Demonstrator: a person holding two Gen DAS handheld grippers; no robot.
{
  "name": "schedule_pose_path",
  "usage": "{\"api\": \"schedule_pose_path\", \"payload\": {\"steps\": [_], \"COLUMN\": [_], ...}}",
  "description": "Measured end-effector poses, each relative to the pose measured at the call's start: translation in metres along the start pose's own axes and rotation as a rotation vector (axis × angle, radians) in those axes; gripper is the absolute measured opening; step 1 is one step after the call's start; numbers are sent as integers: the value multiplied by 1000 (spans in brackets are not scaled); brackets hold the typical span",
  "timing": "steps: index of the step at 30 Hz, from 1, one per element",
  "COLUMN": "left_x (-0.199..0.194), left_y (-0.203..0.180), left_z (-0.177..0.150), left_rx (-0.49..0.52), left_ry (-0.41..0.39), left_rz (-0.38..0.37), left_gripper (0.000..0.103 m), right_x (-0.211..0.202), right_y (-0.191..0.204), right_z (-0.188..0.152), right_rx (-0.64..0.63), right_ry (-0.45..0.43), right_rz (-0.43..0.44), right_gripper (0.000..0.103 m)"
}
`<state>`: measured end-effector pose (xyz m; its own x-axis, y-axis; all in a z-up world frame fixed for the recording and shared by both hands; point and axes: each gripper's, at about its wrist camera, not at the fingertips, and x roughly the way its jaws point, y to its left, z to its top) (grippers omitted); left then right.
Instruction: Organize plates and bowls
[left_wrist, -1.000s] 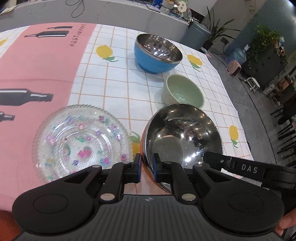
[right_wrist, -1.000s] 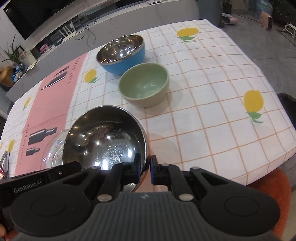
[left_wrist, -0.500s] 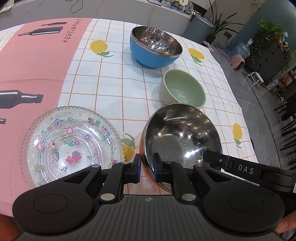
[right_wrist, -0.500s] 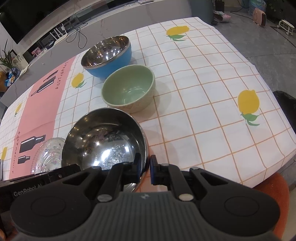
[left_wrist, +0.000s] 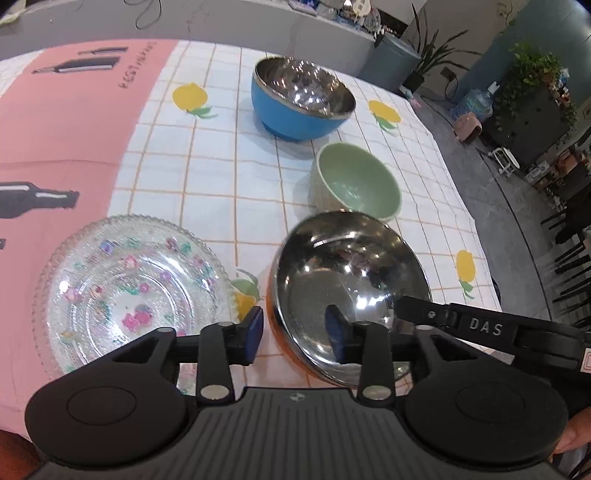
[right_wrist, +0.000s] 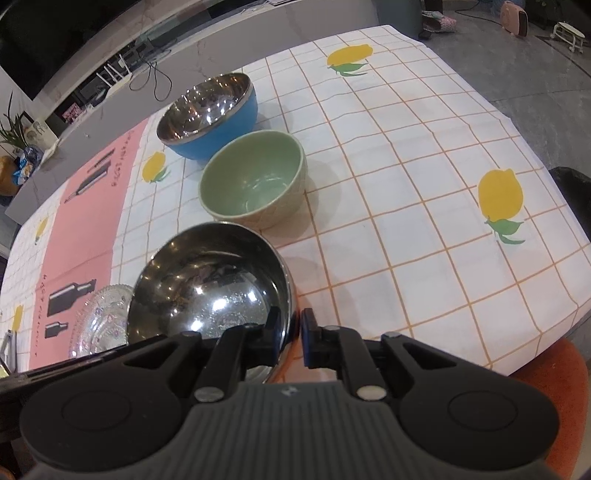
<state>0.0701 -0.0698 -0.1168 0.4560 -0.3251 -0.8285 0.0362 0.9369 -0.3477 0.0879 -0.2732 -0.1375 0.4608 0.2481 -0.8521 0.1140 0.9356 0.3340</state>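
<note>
Bowls and one plate sat on the tabletop (right_wrist: 424, 177), and none of them were stacked yet. The shiny orange bowl (left_wrist: 347, 284) stood close to the near edge. The left gripper (left_wrist: 293, 332) was opening its fingers. They were wide apart, one outside the bowl's rim and one inside, and they did not press on it. The right gripper (right_wrist: 291, 334) was opening too, but only a little. Its fingers were almost together, with the other side of the bowl's rim between them. It looked as if they still touched the rim, but that was hard to be sure of.

The glass plate (left_wrist: 133, 291) with small flowers lay just beside the orange bowl. The green bowl (right_wrist: 255, 184) stood just behind the orange bowl, and the blue bowl (right_wrist: 210, 114) stood farther back, close to the green one.

So the orange bowl seemed to be set down. The green and blue bowls probably still needed sorting.
</note>
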Motion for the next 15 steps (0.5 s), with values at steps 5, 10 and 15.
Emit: {"api": "schedule_pose_path", "payload": {"steps": [5, 10, 15], "left_x": [-9, -19, -34], "left_y": [3, -3, -12], "left_z": [2, 2, 5], "left_rx": [-13, 38, 139], "left_ry": [-37, -82, -165], "left_rz": [1, 46, 119], "left_gripper": [54, 54, 54], "right_x": [-9, -19, -36], "right_y": [2, 4, 18], "right_z": [1, -1, 0], "right_rx": [-34, -66, -130], "right_ry": [-40, -76, -139], "right_rz": [-7, -8, -41], "right_gripper": [30, 35, 49]}}
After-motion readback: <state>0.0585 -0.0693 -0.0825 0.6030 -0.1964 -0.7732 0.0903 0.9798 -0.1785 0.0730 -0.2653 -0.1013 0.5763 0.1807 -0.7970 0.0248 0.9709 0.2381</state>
